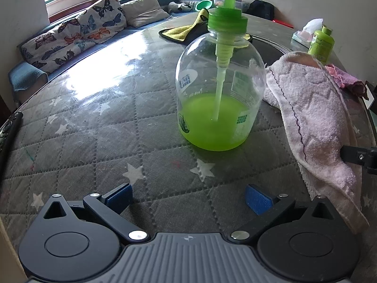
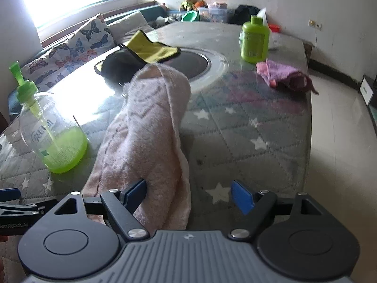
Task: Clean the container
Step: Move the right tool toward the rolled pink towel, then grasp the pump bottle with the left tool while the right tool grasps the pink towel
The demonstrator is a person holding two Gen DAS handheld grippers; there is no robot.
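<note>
A clear pump bottle (image 1: 218,87) with a green pump head and green liquid in its lower part stands upright on the table. It also shows at the left of the right wrist view (image 2: 53,127). A pale pink towel (image 1: 315,118) lies crumpled to the bottle's right, close to it; it also shows in the right wrist view (image 2: 150,127). My left gripper (image 1: 188,198) is open and empty, a short way in front of the bottle. My right gripper (image 2: 188,198) is open, with the towel's near end lying between its fingers, against the left finger (image 2: 135,194).
The table has a grey quilted star-pattern cover (image 1: 94,129) under glass. A yellow and black cloth (image 2: 146,54), a green bottle (image 2: 254,40) and a purple cloth (image 2: 282,73) lie farther back. The table's right edge (image 2: 308,122) drops to the floor. A sofa with cushions (image 1: 77,35) stands behind.
</note>
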